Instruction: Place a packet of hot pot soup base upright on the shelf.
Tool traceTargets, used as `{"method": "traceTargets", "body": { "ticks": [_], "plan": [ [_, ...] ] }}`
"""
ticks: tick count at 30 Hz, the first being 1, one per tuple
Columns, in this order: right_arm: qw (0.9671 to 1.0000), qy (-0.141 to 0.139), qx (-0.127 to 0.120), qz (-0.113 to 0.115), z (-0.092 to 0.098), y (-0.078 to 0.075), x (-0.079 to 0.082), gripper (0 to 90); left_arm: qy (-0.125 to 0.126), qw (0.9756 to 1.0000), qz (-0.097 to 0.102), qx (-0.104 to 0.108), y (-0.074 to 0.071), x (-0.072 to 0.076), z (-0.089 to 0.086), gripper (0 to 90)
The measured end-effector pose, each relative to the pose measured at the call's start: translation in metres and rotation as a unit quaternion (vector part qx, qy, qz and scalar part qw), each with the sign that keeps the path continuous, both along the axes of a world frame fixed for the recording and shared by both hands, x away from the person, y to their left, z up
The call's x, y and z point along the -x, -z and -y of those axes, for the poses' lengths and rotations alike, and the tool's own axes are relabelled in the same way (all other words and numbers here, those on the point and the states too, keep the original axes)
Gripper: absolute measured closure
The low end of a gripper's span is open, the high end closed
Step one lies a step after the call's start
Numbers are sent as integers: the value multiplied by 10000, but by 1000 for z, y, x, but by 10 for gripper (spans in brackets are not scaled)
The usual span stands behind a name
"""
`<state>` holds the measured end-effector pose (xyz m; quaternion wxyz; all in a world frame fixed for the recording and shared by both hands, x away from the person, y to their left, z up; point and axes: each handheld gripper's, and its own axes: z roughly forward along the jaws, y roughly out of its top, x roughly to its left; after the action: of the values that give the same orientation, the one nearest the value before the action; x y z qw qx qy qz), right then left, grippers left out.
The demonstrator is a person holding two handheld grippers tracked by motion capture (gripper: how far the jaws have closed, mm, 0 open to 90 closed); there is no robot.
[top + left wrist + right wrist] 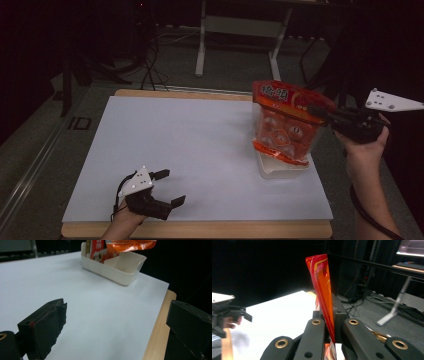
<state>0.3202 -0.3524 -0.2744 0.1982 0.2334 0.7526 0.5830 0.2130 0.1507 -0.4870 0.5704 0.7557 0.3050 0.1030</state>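
Right gripper (320, 114) at the far right edge of the tabletop (200, 140), fingers pinching the top seal of an orange snack bag (285, 125). Bag hanging upright, lower end just above or inside a white tray (117, 270); contact impossible to tell. Left gripper (167, 187) low over the near left of the tabletop, fingers spread wide, nothing between them, well apart from bag and tray.

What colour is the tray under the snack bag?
Cream-white tray, clearest in the left gripper view; the snack bag hangs over it.
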Motion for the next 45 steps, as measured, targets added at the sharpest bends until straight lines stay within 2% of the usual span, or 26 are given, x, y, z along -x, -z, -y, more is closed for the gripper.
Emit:
{"method": "traceTargets", "body": {
  "ticks": [4, 7, 19, 26, 31, 38, 40, 42, 45],
  "plan": [
    [10000, 36, 1, -84, 10, 8, -7, 900, -59, 9999, -66, 76, 5, 3, -4, 30],
    [9999, 103, 9, -120, 15, 15, -13, 900, -105, 9999, -93, 19, 8, 3, -5, 30],
    [9991, 250, 92, -344, 21, 42, -29, 900, -146, 9998, -78, 96, 10, 2, -6, 30],
    [9990, 195, -19, -413, 20, 52, -30, 900, -198, 9996, -161, 112, 14, 0, -7, 30],
    [9984, 198, -61, -522, 18, 63, -33, 900, -206, 9996, -145, 121, 14, 0, -8, 29],
    [9976, 252, -172, -628, 26, 77, -30, 900, -254, 9995, -176, 116, 16, -1, -10, 30],
    [9969, 277, -326, -667, 32, 85, -28, 900, -254, 9994, -193, 126, 17, -1, -9, 30],
    [9966, 290, -378, -666, 36, 89, -25, 900, -256, 9995, -177, 107, 17, -1, -9, 30],
    [9967, 330, -335, -663, 38, 92, -23, 900, -244, 9995, -205, 91, 18, -1, -8, 29]
  ]
}}
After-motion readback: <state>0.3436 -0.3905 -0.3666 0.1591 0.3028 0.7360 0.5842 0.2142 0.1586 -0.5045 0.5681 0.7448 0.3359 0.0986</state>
